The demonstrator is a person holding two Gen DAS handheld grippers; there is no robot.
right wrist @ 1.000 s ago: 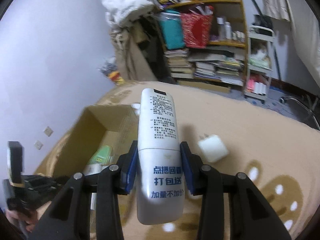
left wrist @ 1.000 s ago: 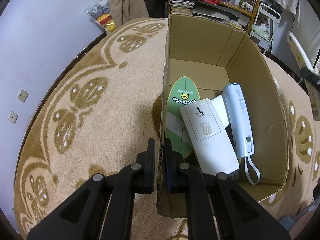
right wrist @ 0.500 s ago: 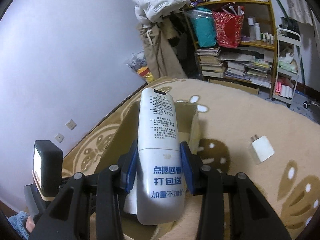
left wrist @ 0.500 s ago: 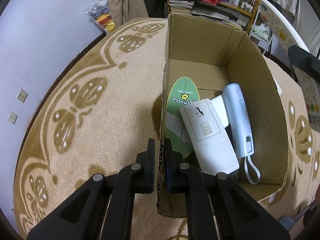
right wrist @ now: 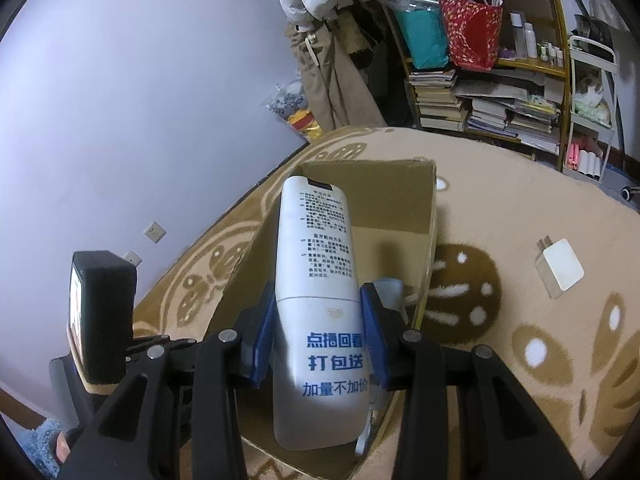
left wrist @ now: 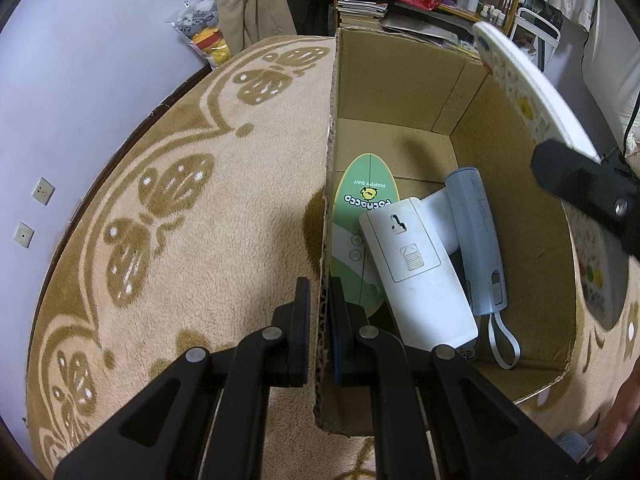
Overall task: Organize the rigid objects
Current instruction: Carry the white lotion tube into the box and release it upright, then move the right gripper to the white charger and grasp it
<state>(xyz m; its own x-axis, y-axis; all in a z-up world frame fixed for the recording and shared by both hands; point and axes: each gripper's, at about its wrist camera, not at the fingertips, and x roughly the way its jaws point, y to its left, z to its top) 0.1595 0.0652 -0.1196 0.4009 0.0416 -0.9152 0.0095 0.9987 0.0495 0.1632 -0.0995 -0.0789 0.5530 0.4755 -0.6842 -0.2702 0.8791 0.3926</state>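
Note:
My left gripper (left wrist: pixel 320 312) is shut on the left wall of an open cardboard box (left wrist: pixel 400 80) on the carpet. Inside lie a green oval board (left wrist: pixel 362 208), a white remote-like unit (left wrist: pixel 416 272) and a pale blue hair dryer (left wrist: pixel 476 240). My right gripper (right wrist: pixel 320 332) is shut on a white remote control (right wrist: pixel 316 264) with blue Chinese print, held above the box (right wrist: pixel 396 196). In the left wrist view the remote (left wrist: pixel 524 100) and right gripper (left wrist: pixel 588 192) hang over the box's right wall.
A white charger block (right wrist: pixel 560 266) lies on the patterned carpet (left wrist: pixel 160 200) right of the box. A bookshelf (right wrist: pixel 500 80) with books and bags, hanging clothes and a white cart stand at the back. The purple wall (right wrist: pixel 120 100) is on the left.
My right gripper has carried the white remote leftward from above the carpet to above the box. My left gripper has stayed clamped on the box wall.

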